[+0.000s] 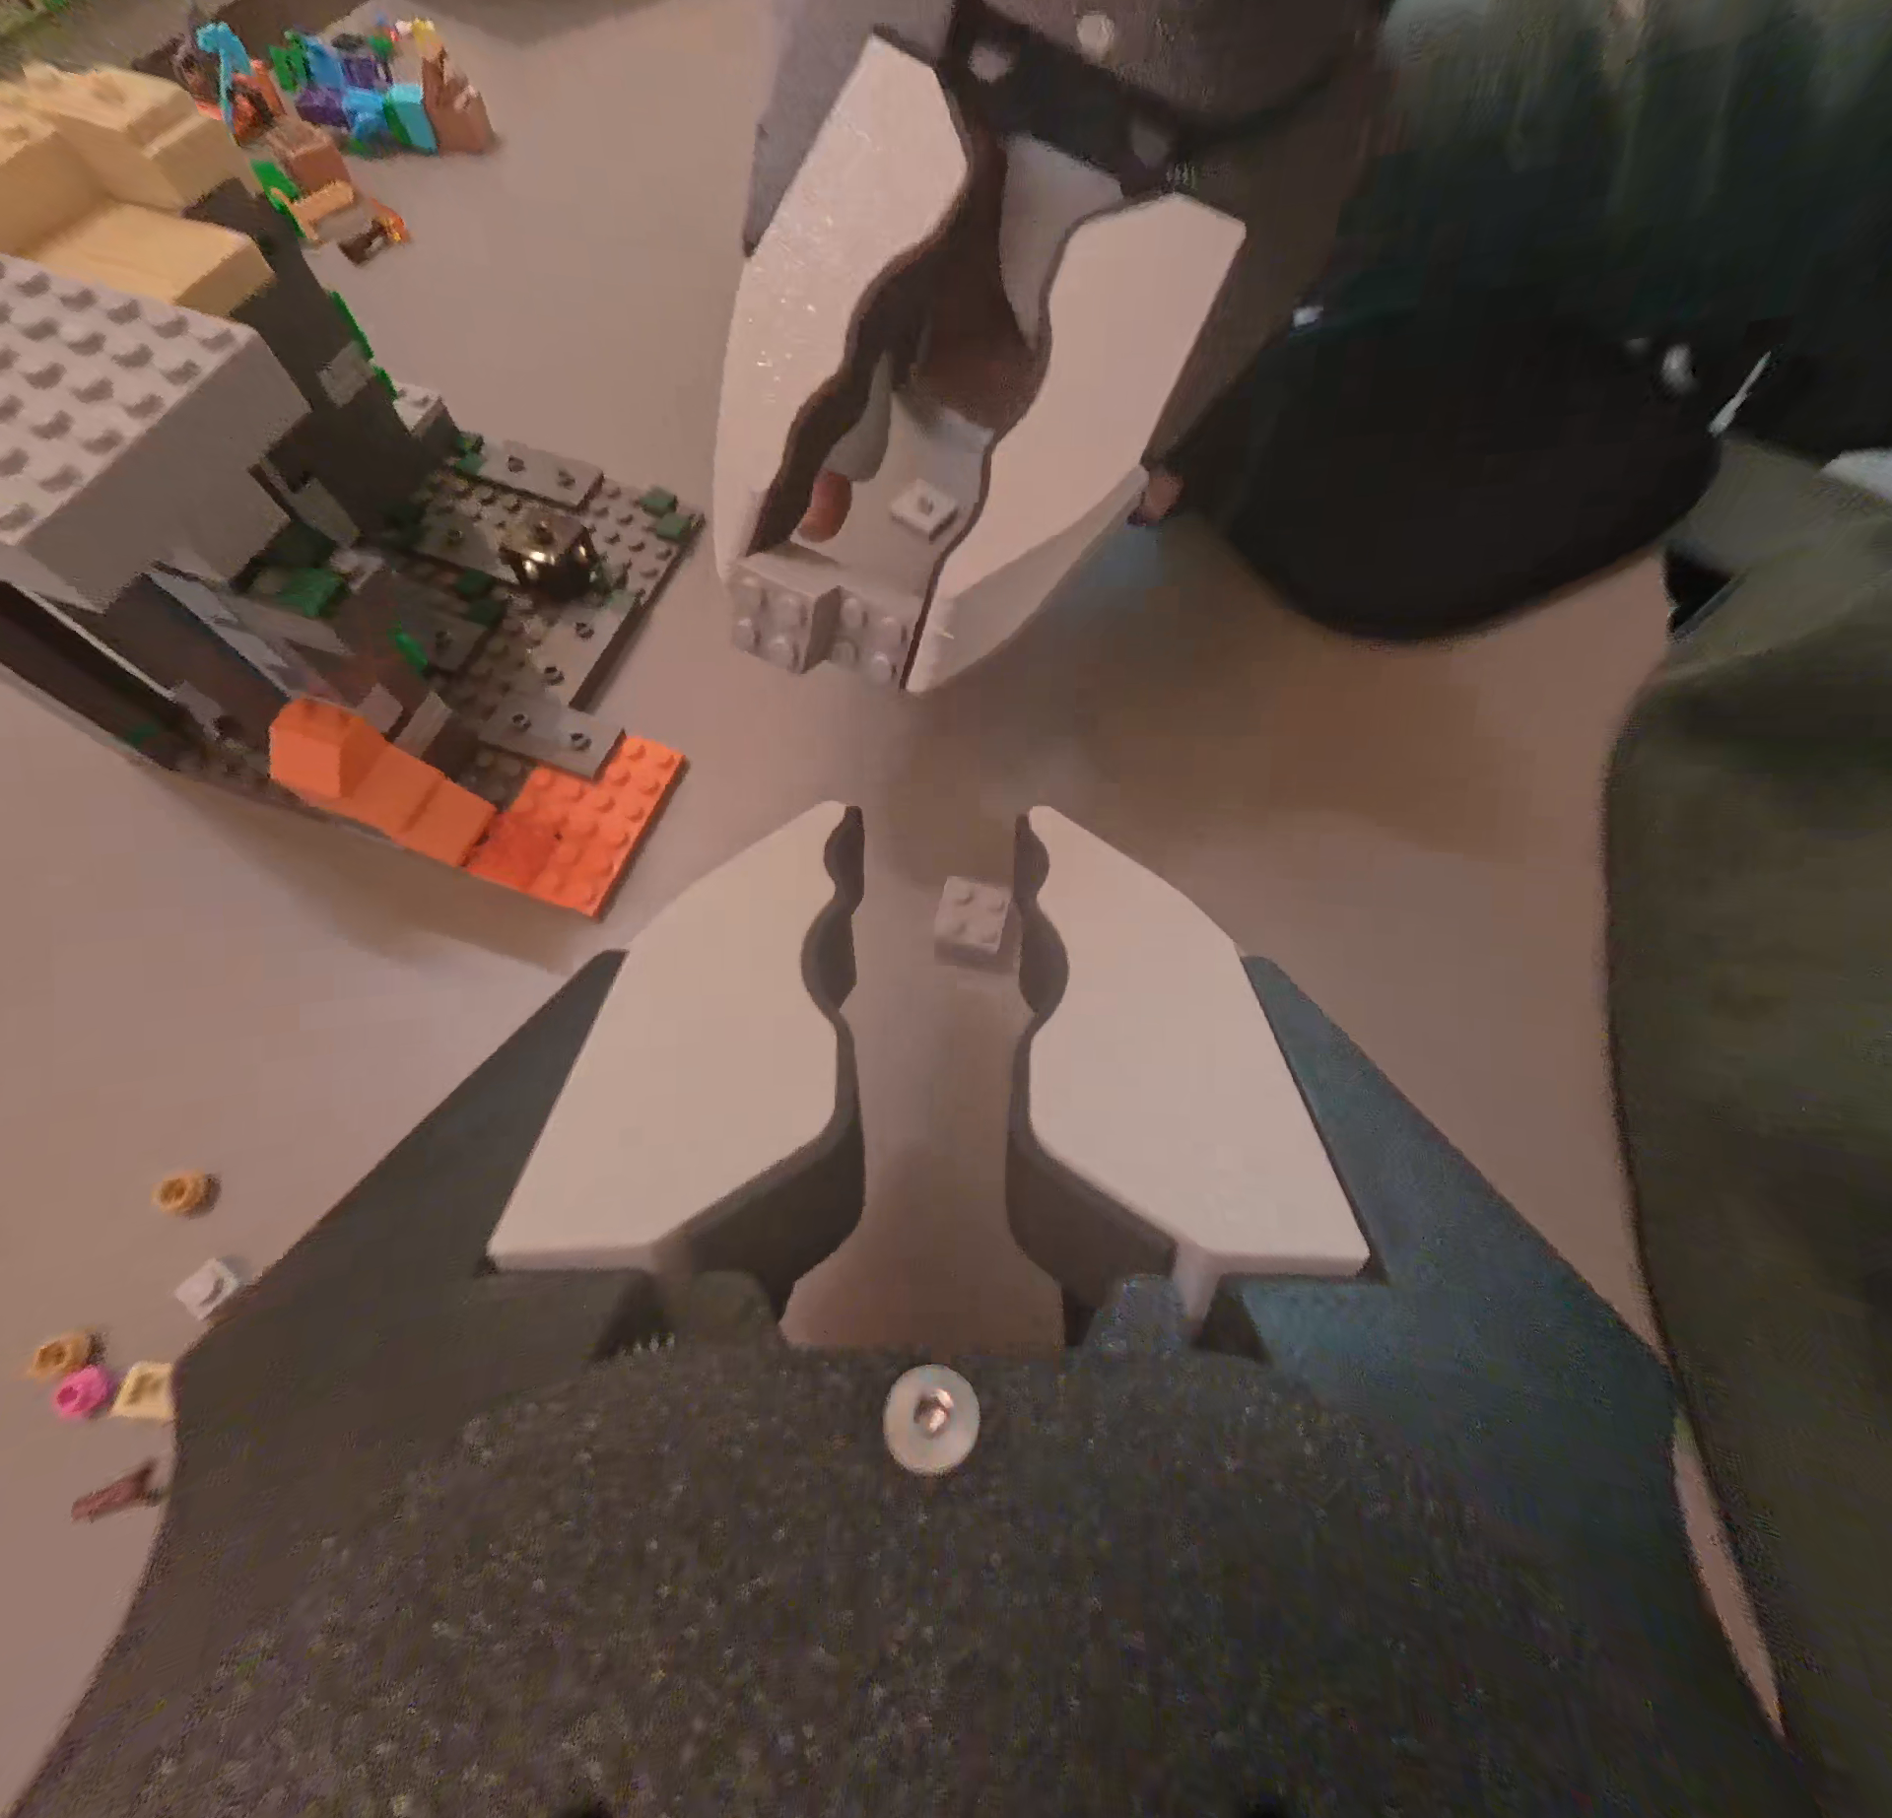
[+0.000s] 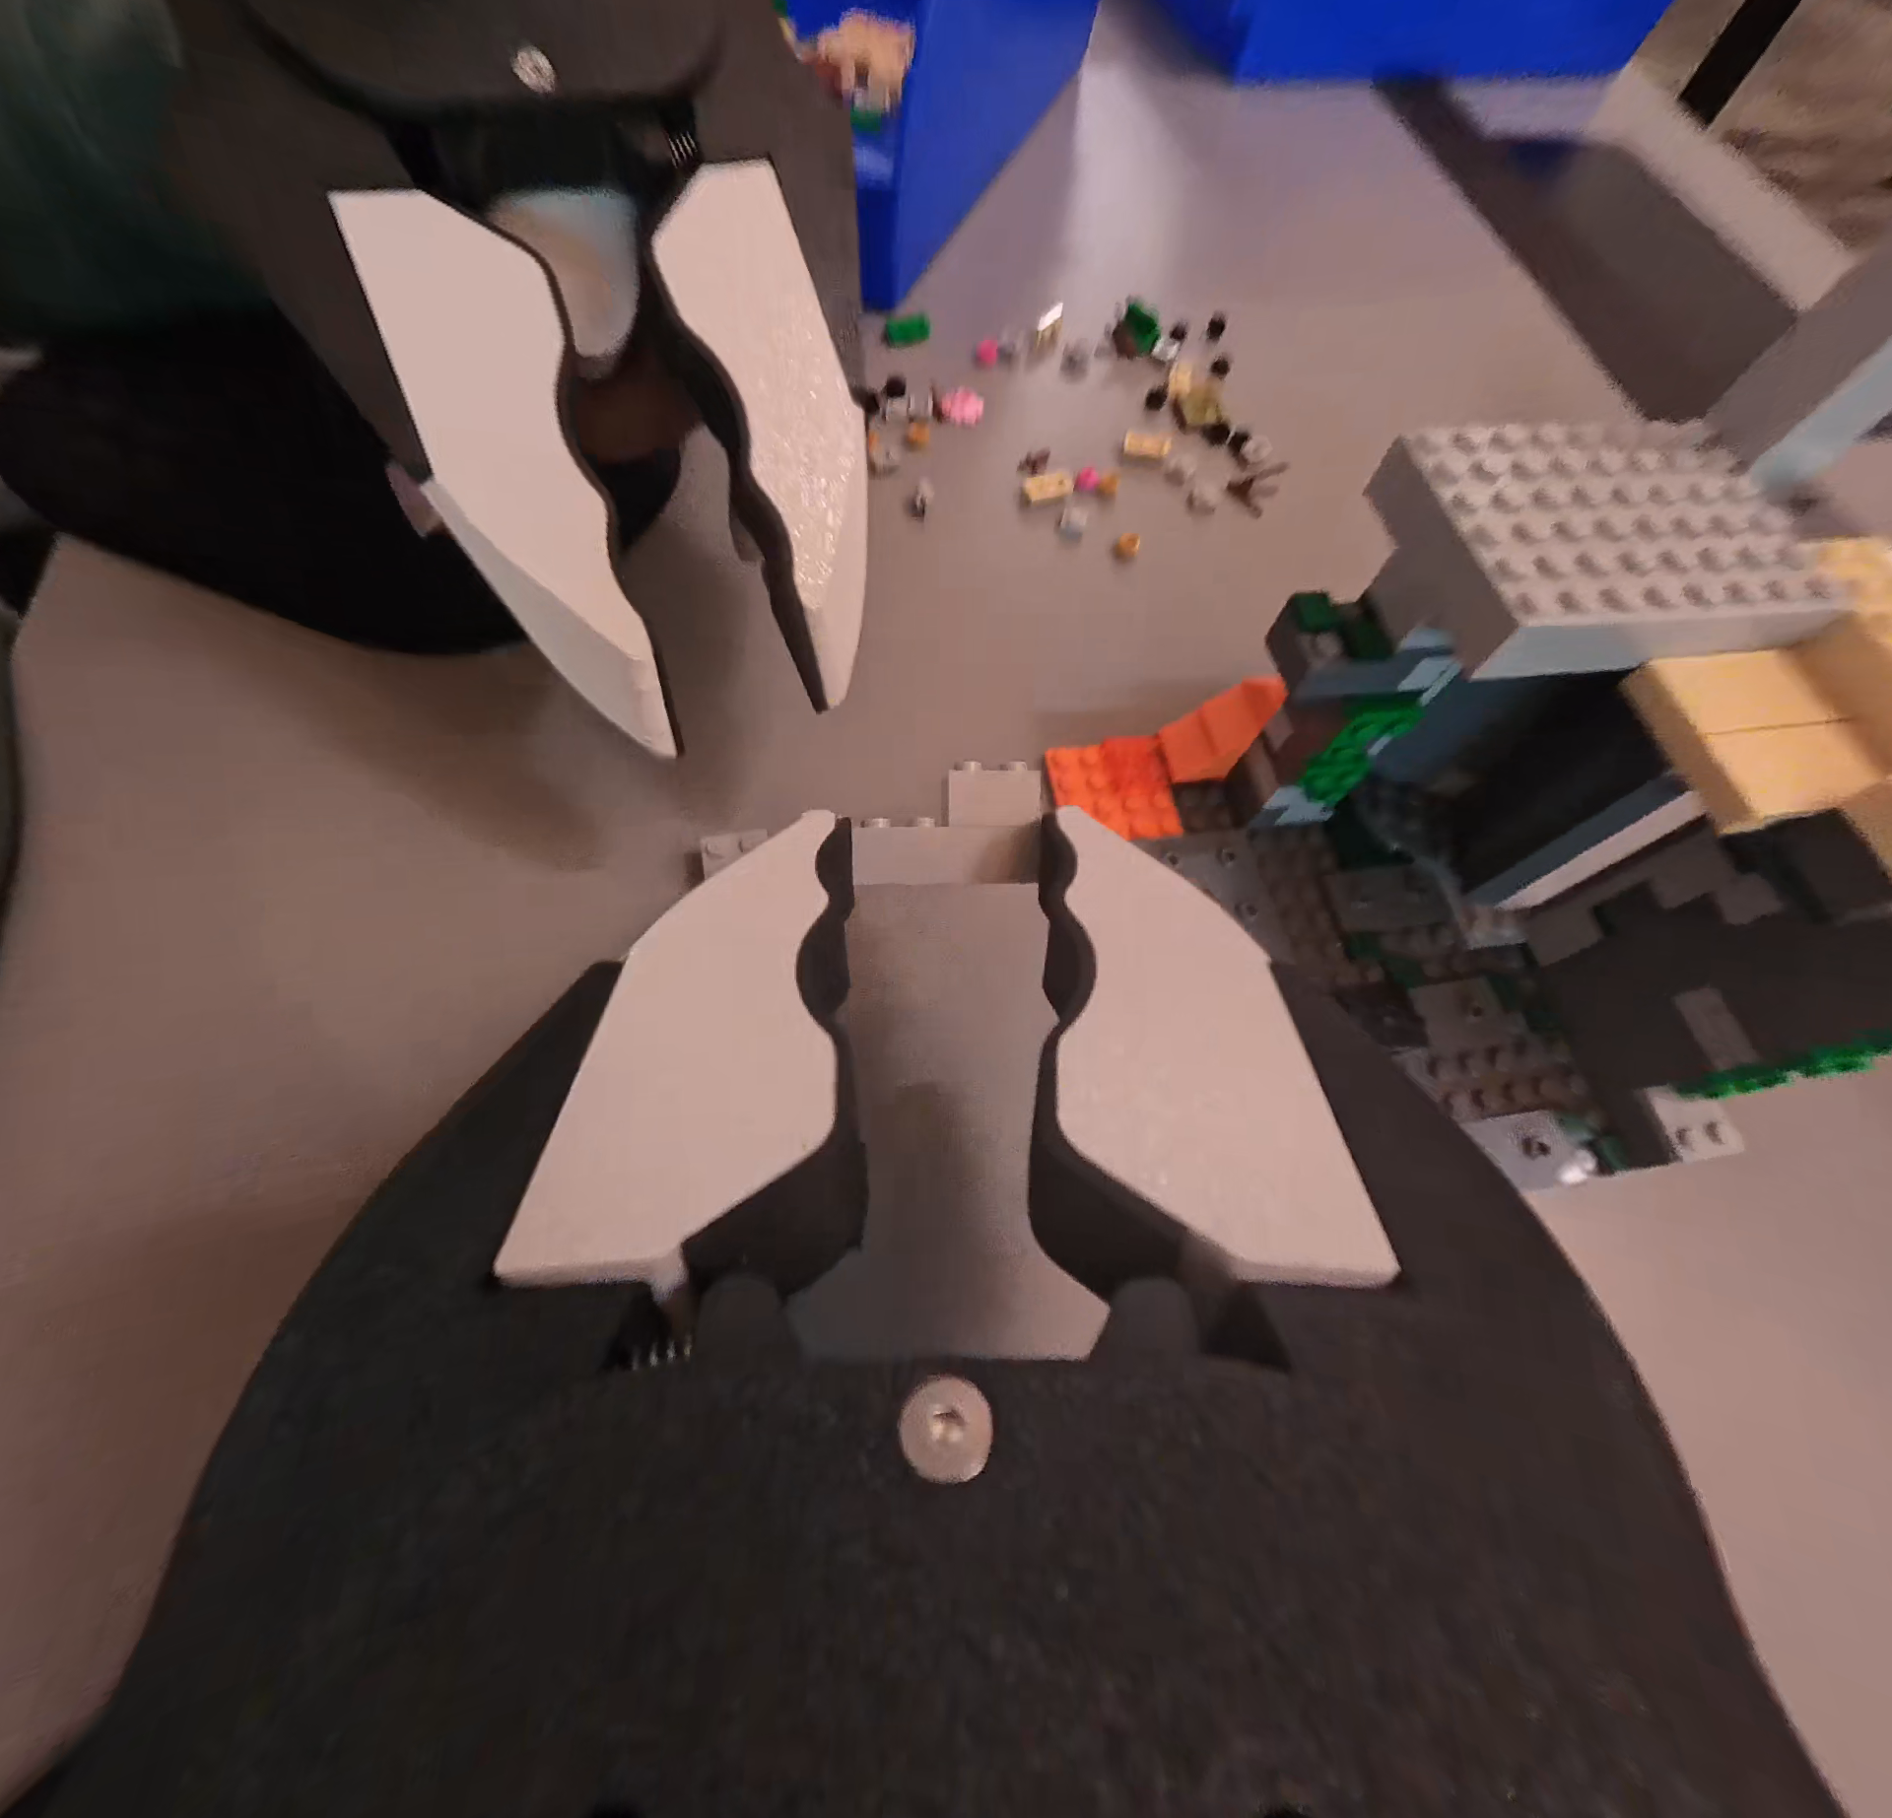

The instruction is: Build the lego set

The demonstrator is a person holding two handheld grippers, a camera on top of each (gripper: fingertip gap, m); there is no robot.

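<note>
Grey brick cluster (image 2: 947,853) sits clamped between the right gripper's (image 2: 947,827) pads. It looks hard, light and slick, and probably holds best by its flat sides. The left gripper (image 1: 937,827) is open and holds nothing. 1 small grey 2x2 brick (image 1: 973,914) lies on the table (image 1: 1229,796) between its fingers. A brick-built model (image 1: 307,592) stands at 9 o'clock.

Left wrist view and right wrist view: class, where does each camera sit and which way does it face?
Left wrist view: on left tool, facing the grey table and right tool; own fingers show.
Right wrist view: on right tool, gripping a grey brick piece, facing left tool.
Shared: brick model, both tools.
</note>
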